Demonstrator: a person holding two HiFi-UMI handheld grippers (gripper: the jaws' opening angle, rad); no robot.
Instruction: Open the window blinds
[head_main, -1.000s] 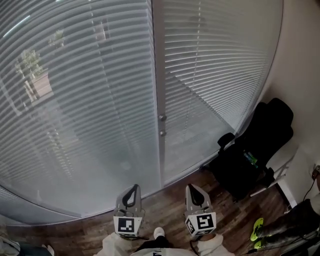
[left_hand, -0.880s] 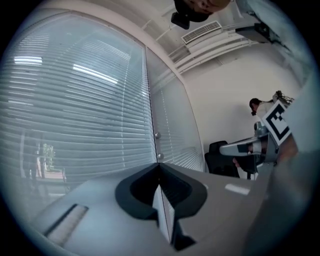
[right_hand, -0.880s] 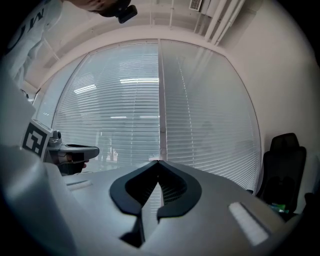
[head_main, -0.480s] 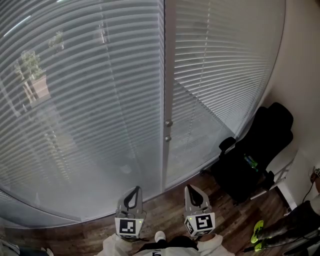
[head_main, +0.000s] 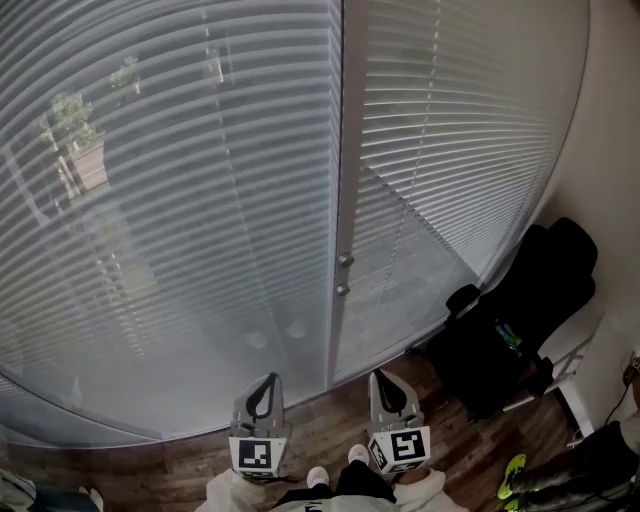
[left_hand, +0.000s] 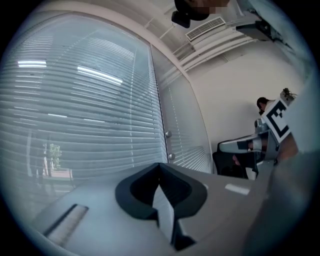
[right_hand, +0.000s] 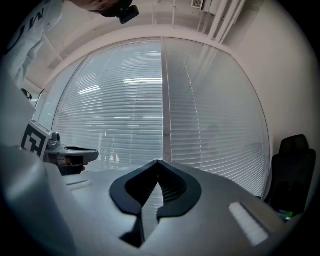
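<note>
Head view, steeply downward. Largest item: pale grey horizontal-slat window blinds (head_main: 190, 200), spanning two tall panels, slats tilted nearly flat and only faintly showing greenery outside; not yet opened. Divided by a white vertical frame post (head_main: 347, 150), long axis upright, at right angles to the slats. Black padded office chair (head_main: 530, 300) in the corner, right of the blinds and well apart from both tools. Dark wood-plank floor (head_main: 330, 425) below.

Grey left gripper (head_main: 268, 378) and grey right gripper (head_main: 382, 378) held level, side by side, pointing at the blinds, touching nothing. Both clenched tip to tip and empty, as confirmed in the left gripper view (left_hand: 160, 165) and right gripper view (right_hand: 158, 162).

Smallest: two small round silver knobs (head_main: 344, 262) on the post, one above the other, judged the likely slat control. Located ahead of and above both tools, between their lines; right gripper nearer, post lined up beyond its tips. No wand or pull cord identified.
</note>
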